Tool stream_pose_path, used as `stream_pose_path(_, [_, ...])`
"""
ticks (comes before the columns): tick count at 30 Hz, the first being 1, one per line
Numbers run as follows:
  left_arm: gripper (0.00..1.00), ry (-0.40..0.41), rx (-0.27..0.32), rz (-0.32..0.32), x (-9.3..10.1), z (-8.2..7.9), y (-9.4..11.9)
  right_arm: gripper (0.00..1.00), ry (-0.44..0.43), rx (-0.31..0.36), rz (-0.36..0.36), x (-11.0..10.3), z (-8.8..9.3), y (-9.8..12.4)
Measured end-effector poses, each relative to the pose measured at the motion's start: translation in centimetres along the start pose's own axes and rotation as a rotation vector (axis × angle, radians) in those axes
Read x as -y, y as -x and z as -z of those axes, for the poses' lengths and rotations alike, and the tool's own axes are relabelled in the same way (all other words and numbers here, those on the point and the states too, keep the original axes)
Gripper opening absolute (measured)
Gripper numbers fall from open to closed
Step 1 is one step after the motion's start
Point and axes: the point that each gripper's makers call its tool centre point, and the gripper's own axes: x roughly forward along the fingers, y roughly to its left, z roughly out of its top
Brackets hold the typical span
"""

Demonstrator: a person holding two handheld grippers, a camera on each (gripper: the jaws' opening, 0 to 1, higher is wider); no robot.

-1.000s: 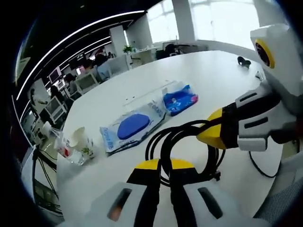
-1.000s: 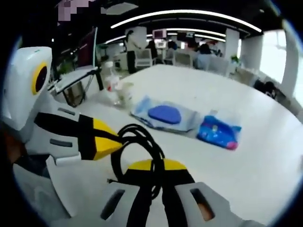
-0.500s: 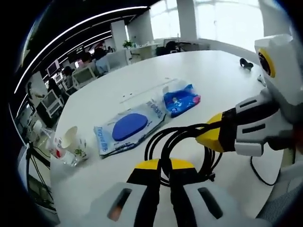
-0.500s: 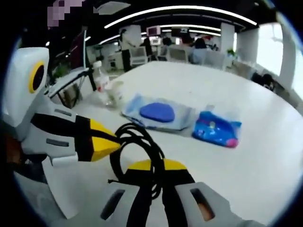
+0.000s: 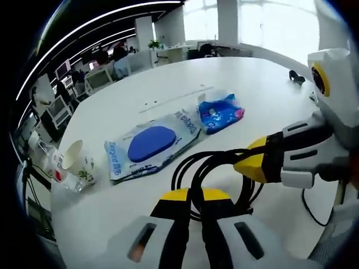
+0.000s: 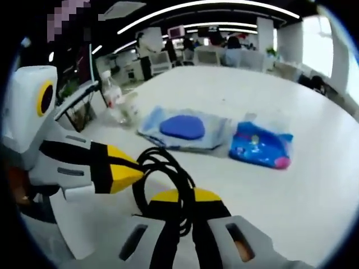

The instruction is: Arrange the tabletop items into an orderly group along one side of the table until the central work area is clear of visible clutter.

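Reviewing progress, we start with the white tabletop (image 5: 168, 92): most of its surface is bare, but several items lie spread across the middle, so we judge the task to be at an early or middle stage.

The largest item is the flat wipes pack with a blue oval lid (image 5: 150, 144), lying toward 11 o'clock from the left hand-held gripper (image 5: 194, 196) in the left gripper view. It has not been grouped against an edge.

Next is the black cable coil (image 5: 216, 179). Both hand-held grippers are clenched on it: the left one pinches the strands at 6 o'clock in its own view, and the right hand-held gripper (image 6: 185, 197) grips the same loops at 6 o'clock in the right gripper view. The other unit enters each view from the side with its yellow tip against the coil. We cannot tell whether the coil is lifted or resting on the surface. We judge this to be the item in hand.

The small blue snack packet (image 5: 220, 112) lies just beside the wipes pack, toward 1 o'clock, apart from it.

The paper cup (image 5: 76, 162) and a clear bottle (image 6: 115, 101) stand near the tabletop rim, at 9 o'clock in the left gripper view. A small dark object (image 5: 297, 75) sits far off at 2 o'clock.

Remaining, in our judgement: place the coil, then move the pack and packet to one side.
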Motion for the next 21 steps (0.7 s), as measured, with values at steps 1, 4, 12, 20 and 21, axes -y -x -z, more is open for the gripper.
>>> stream_pose_path(1, [0.04, 0.0, -0.002, 0.001, -0.1, -0.1, -0.3, 0.02, -0.005, -0.001, 0.0, 0.1, -0.1, -0.2])
stream_pose_path(4, [0.04, 0.008, -0.007, 0.008, -0.4, -0.4, -1.0, 0.02, -0.017, -0.005, 0.002, 0.6, -0.1, -0.7])
stream_pose_path(12, [0.05, 0.029, -0.017, 0.026, -0.5, -1.2, -2.8, 0.02, -0.051, -0.021, 0.006, 2.0, -0.4, -1.8])
stream_pose_path(20, [0.05, 0.03, -0.043, 0.037, -0.5, -1.1, -4.3, 0.02, -0.088, -0.049, 0.008, 2.9, 0.1, -2.9])
stream_pose_path(21, [0.05, 0.031, -0.049, 0.04, -0.4, -1.0, -4.5, 0.02, -0.098, -0.057, 0.009, 2.9, 0.3, -3.0])
